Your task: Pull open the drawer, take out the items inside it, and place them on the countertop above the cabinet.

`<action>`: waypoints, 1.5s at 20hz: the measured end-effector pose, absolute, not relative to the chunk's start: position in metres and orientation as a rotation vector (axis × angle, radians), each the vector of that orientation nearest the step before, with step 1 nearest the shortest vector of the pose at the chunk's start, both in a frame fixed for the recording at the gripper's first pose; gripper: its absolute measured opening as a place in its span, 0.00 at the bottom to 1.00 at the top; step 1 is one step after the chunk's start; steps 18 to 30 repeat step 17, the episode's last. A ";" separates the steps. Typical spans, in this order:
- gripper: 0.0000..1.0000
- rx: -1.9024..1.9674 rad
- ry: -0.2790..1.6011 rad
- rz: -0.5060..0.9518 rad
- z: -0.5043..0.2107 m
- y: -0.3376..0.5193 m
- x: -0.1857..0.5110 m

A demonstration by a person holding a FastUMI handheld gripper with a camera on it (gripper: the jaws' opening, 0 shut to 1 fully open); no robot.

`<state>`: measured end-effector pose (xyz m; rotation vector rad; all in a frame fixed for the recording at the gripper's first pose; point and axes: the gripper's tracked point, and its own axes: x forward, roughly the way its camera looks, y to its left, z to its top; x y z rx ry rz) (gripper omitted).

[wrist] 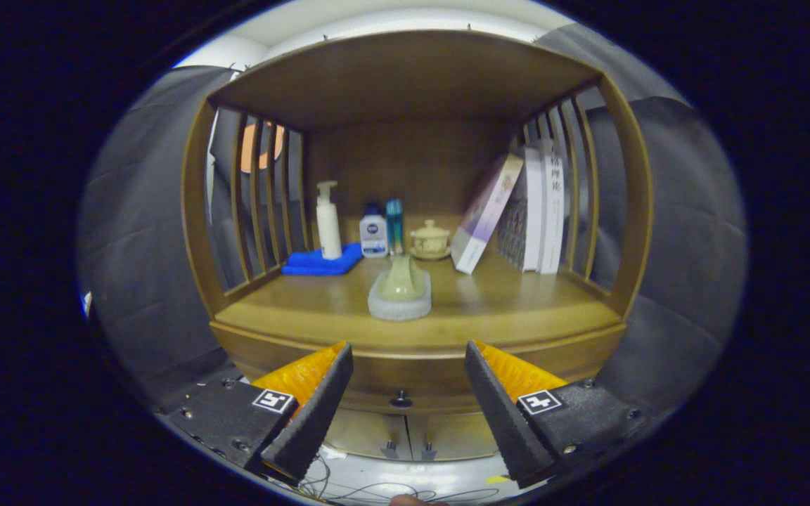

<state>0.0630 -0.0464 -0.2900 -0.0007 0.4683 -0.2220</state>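
A wooden cabinet stands ahead, with a countertop (489, 309) under a slatted open shelf. Below the countertop's front edge is the drawer front (405, 383), closed, with a small dark round knob (400, 402). My gripper (408, 355) is open, its two fingers spread wide. The knob lies between the fingers and a little beyond them, untouched. On the countertop near the front sits a pale green piece on a grey-white sponge (401, 292). What is inside the drawer is hidden.
On the countertop stand a white pump bottle (328, 221) on a blue cloth (320, 263), a small white bottle (373, 235), a teal tube (394, 225), a lidded cup (431, 239) and leaning books (517, 211). Two cupboard doors (405, 436) lie below the drawer; cables lie on the floor.
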 end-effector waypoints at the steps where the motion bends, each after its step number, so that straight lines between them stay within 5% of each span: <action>1: 1.00 -0.012 0.448 -0.210 -0.270 -0.045 0.059; 17: 1.00 -0.051 0.123 -0.140 0.000 -0.042 -0.010; 30: 1.00 -0.051 0.123 -0.140 0.000 -0.042 -0.010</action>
